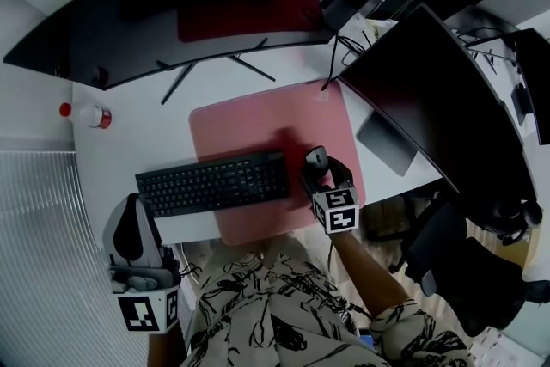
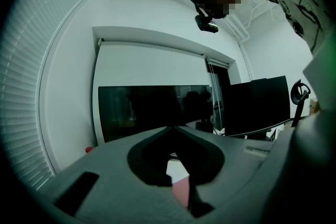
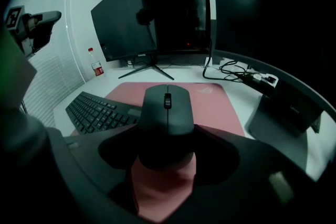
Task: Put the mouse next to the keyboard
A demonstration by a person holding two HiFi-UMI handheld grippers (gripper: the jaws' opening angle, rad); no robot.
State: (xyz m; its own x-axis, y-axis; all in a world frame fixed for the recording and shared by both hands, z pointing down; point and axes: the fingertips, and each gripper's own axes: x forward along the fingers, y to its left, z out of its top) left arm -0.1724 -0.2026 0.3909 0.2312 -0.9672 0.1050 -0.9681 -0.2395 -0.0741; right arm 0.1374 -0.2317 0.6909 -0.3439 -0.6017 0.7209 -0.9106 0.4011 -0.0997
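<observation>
Right gripper (image 3: 167, 139) jaws tight around mouse (image 3: 166, 107), keyboard (image 3: 100, 110) near, leftward.

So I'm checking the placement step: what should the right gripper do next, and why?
Probably open the right gripper and let go: the mouse between its jaws already lies low over the pink mat, just right of the keyboard. Contact with the mat is unclear, so release gently.

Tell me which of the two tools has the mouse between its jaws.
The right tool, over the pink mat, grips the mouse; the left tool is closed with nothing between its jaws.
</observation>
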